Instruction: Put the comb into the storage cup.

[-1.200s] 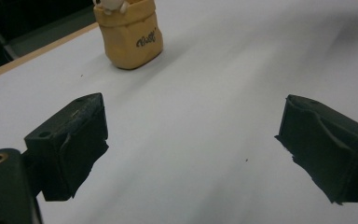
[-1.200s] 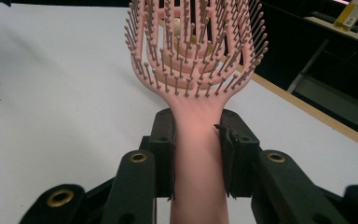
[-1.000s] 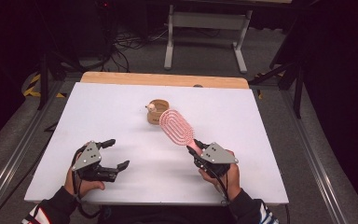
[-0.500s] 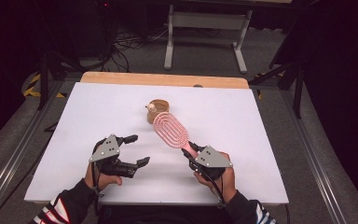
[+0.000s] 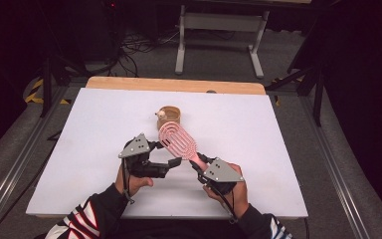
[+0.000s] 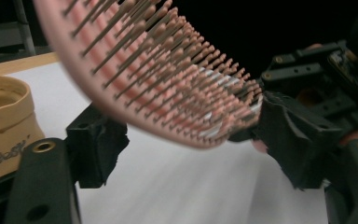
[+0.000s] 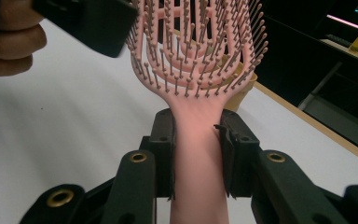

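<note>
My right hand-held gripper has its jaws clamped on the handle of the pink brush; in the right gripper view the two black pads press flat on either side of the handle, just below where it widens into the head. The brush is held off the surface, head slanting up and away from that gripper toward the cup.

My left hand-held gripper sits just beside the brush head, on its left as the high view shows it. Its jaws have just been closing and now stand partly open, one tip up at the edge of the head and the other lower, reaching toward the handle. In the left gripper view the bristled head crosses between and above the two jaws (the pads do not press on it as far as I can tell, so I read no grip there).

Beyond the brush head, farther from me, a small tan cup stands upright on the white surface; the brush tip is near it, and I cannot tell whether they touch. Both hands are close together on my side of the cup.
</note>
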